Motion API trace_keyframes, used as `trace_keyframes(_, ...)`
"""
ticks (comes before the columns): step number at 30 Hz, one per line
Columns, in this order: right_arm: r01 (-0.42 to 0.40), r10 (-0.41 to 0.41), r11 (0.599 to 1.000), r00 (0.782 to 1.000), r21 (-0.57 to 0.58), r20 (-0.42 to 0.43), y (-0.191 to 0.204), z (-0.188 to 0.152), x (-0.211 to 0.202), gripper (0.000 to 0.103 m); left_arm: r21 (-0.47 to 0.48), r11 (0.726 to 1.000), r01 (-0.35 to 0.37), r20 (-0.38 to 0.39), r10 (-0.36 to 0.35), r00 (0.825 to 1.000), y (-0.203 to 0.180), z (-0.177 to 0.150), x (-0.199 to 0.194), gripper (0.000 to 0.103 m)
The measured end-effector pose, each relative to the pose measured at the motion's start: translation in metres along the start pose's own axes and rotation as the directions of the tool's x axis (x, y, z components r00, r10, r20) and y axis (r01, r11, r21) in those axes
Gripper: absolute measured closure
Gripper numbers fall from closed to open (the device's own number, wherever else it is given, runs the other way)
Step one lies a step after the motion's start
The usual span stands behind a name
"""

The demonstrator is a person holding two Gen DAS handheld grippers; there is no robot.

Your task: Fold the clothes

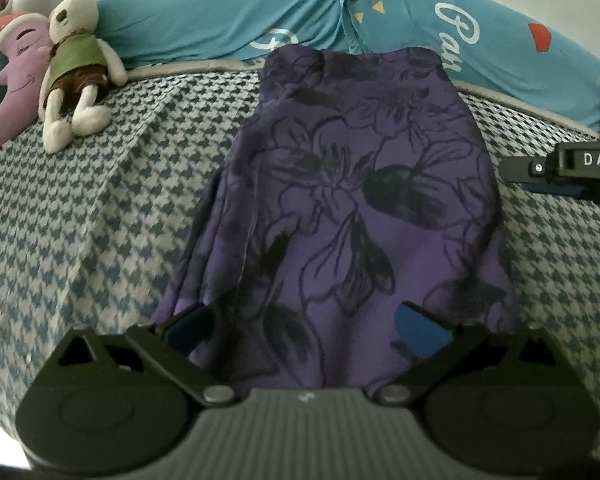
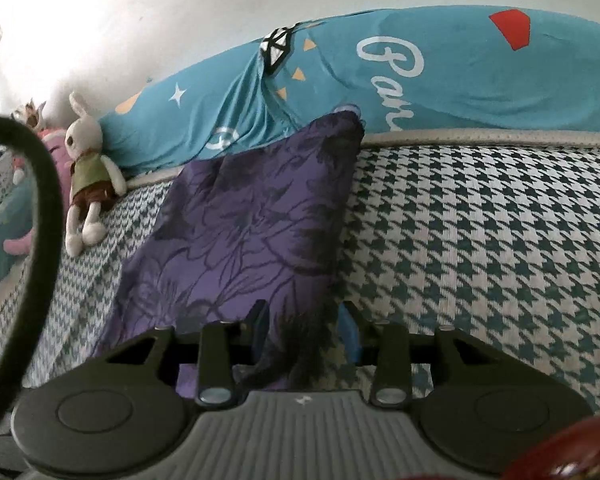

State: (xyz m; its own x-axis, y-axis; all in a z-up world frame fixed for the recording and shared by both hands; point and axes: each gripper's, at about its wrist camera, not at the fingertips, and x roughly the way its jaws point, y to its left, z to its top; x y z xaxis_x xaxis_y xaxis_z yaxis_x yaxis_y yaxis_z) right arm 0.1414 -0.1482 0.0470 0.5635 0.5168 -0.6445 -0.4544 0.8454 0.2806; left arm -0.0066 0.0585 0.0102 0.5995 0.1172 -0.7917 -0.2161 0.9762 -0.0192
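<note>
Purple cloth (image 1: 352, 200) with dark flower print lies stretched flat on the houndstooth bedcover (image 1: 100, 208), running straight ahead of my left claw (image 1: 304, 330) toward the blue quilt (image 1: 420, 12). My left claw stands spread wide, its blue pads over the near hem, gripping nothing that I can see. My right claw (image 2: 306, 334) sits at the cloth's near right corner, its fingers drawn in around a bunched fold of the dark hem; it seems to be grasping the cloth. From the left claw I see the right one off to my right, beside the cloth's edge. A plush rabbit (image 1: 76, 60) lies far ahead to the left, against the quilt.
</note>
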Motion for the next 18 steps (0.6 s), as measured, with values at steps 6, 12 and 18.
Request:
trace_keyframes(6, -0.016, 0.015, 0.999, 1.000, 0.048, 0.013, -0.007, 0.017, 0.011, 0.064, 0.008, 1.000, 0.002, 0.014, -0.002, 1.000, -0.006, 0.024, 0.012, 0.000)
trace_keyframes(12, -0.034, 0.033, 0.996, 0.999, 0.082, 0.019, -0.012, 0.033, 0.026, 0.059, 0.011, 1.000, 0.021, 0.004, -0.021, 1.000, -0.015, 0.041, 0.025, 0.000)
trace_keyframes(18, -0.066, 0.061, 0.991, 0.997, 0.120, 0.042, -0.018, 0.046, 0.045, 0.057, 0.008, 0.999, 0.040, 0.004, -0.040, 0.999, -0.023, 0.051, 0.038, 0.000)
